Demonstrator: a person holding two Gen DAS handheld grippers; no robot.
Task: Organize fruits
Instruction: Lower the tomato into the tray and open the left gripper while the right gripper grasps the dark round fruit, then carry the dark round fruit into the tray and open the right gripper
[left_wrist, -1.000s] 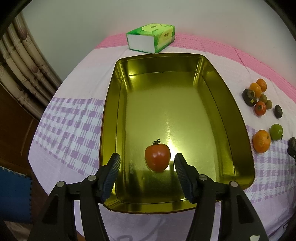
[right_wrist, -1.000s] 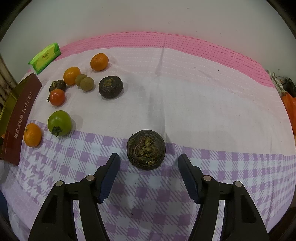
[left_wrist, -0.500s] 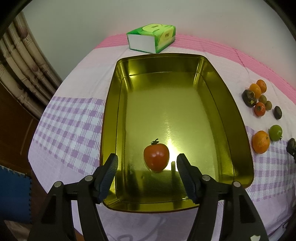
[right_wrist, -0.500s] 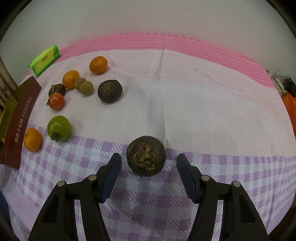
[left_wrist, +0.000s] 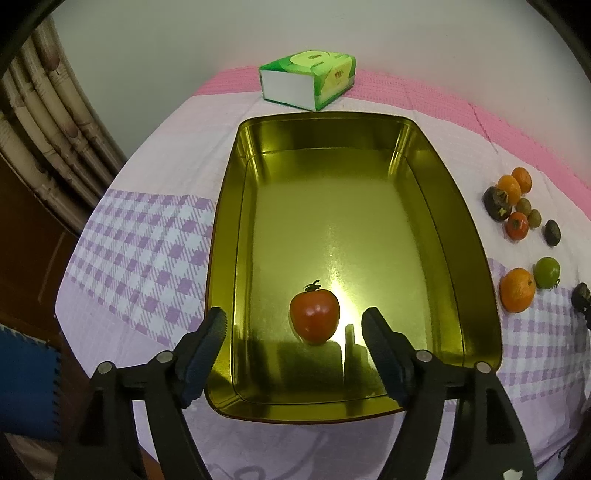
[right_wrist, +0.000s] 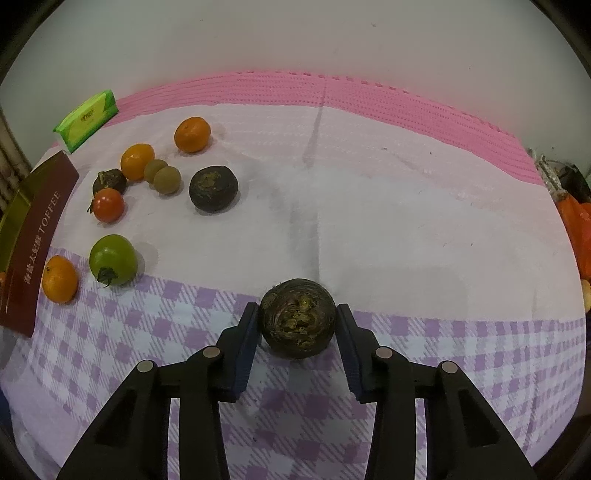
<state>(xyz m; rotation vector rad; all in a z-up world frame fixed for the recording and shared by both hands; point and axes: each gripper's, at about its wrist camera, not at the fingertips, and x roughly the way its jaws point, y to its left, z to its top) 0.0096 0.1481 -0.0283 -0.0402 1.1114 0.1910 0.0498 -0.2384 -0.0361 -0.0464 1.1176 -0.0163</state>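
Observation:
In the left wrist view a red tomato (left_wrist: 314, 315) lies in a gold tin tray (left_wrist: 476, 295). My left gripper (left_wrist: 294, 323) is open and empty, held above the tray's near end with the tomato just ahead of it. In the right wrist view my right gripper (right_wrist: 296, 321) is shut on a dark round fruit (right_wrist: 298, 317) resting on the checked cloth. Loose fruits lie to the left: a green tomato (right_wrist: 112, 259), oranges (right_wrist: 60, 279), a small red tomato (right_wrist: 108, 205), another dark fruit (right_wrist: 213, 189).
A green tissue pack (left_wrist: 308, 79) stands beyond the tray's far end. The tray's brown side (right_wrist: 35, 236) reads TOFFEE at the left of the right wrist view. Curtains (left_wrist: 44, 147) hang left of the table. Orange bags (right_wrist: 576, 232) sit at the right edge.
My right gripper has closed its fingers onto the dark round fruit. My left gripper has drawn back a little from the red tomato and stays open.

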